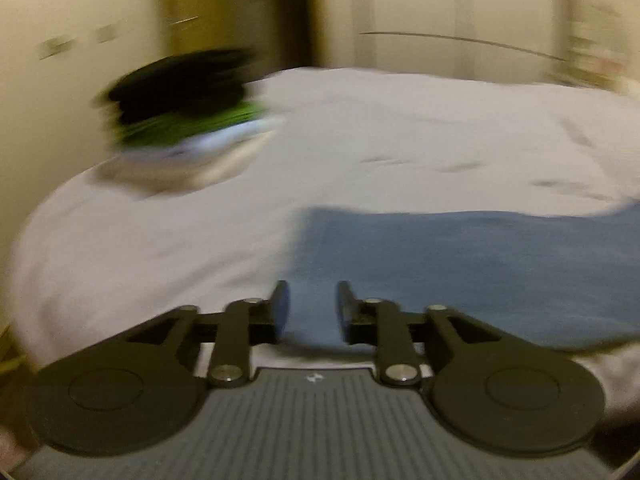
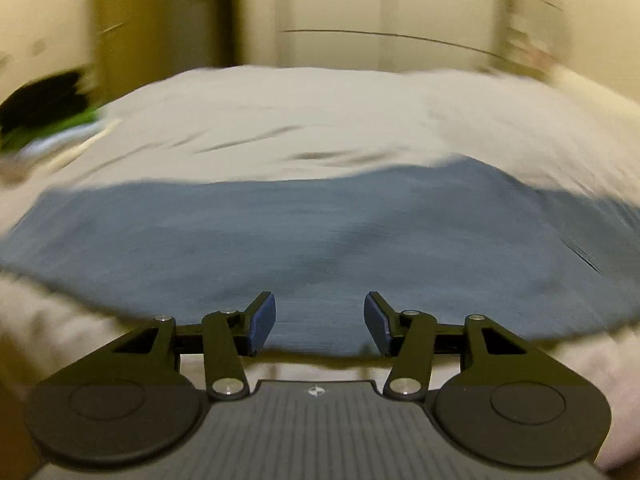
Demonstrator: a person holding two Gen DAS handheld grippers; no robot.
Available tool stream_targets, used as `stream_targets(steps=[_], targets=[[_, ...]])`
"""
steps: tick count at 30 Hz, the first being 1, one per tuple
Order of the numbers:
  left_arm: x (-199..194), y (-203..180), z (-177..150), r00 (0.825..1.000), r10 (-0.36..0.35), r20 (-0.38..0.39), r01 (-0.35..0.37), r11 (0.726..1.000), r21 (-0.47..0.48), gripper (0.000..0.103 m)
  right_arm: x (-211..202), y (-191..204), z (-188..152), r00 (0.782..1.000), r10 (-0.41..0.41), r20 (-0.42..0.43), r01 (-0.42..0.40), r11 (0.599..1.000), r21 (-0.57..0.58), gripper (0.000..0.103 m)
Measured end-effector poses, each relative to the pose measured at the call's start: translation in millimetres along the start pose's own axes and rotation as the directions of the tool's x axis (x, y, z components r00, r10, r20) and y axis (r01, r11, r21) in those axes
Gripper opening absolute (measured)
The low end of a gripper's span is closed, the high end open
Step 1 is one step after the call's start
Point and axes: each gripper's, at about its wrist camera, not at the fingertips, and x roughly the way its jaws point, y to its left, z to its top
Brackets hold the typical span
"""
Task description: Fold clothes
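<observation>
blue garment lies flat, long axis crosswise, just ahead of both grippers; right gripper centred, left gripper at its left edge, both agape, empty.

Cream walls and pale wardrobe doors behind a white-sheeted bed — dim, yellowish light.

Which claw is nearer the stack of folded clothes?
Left. The left claw sees the black-topped stack of folded clothes just ahead-left; from the right claw it sits at the far left edge.
</observation>
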Motion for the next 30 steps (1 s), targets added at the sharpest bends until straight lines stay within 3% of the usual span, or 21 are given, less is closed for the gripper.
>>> stream_targets(steps=[2,4,5,7,9,13,17,22,24,30], targets=[[9.8,-37.9,-2.9,0.995,-0.1,-0.005,0.101,0.993,0.064,0.03,4.9,-21.4,-4.6,1.0,-0.03,-0.002,0.03,0.998,0.053,0.056],[27.0,-72.3,-8.0,0.987,-0.155,-0.041,0.158,0.981,0.115,0.032,11.8,-38.8,-12.1,0.998,-0.059,-0.015,0.06,0.994,0.09,0.066],[38.6,-88.1,-11.5,0.986,-0.147,-0.081,0.157,0.978,0.134,0.032,17.3,-42.9,-17.5,0.997,-0.071,-0.038,0.074,0.993,0.093,0.072],[45.7,-100.7,-11.1,0.985,-0.131,-0.113,0.147,0.978,0.148,0.03,22.1,-49.1,-25.0,0.995,-0.079,-0.064,0.085,0.99,0.108,0.073],[47.9,-108.1,-8.2,0.984,-0.121,-0.128,0.141,0.978,0.155,0.031,11.6,-51.7,-24.1,0.996,-0.084,-0.037,0.088,0.987,0.131,0.072],[61.1,-115.2,-5.9,0.981,-0.074,-0.177,0.105,0.979,0.176,0.047,2.3,-55.4,-17.9,0.996,-0.088,0.027,0.083,0.986,0.144,0.073],[69.6,-121.6,-2.4,0.975,-0.009,-0.223,0.05,0.982,0.182,0.058,29.0,-52.6,-18.3,0.995,-0.073,-0.063,0.081,0.988,0.131,0.081],[47.8,-125.2,3.2,0.97,0.001,-0.243,0.031,0.991,0.127,0.059,2.2,-43.6,-6.0,0.998,-0.062,-0.018,0.064,0.983,0.17,0.085],[31.5,-125.7,1.5,0.97,-0.009,-0.242,0.035,0.994,0.101,0.067,-15.9,-40.9,-3.9,0.998,-0.056,0.009,0.054,0.983,0.176,0.09],[-27.9,-127.6,-3.3,0.978,-0.036,-0.206,0.056,0.994,0.09,0.067,-57.6,-41.1,-10.2,0.998,-0.07,-0.001,0.068,0.974,0.215,0.09]])
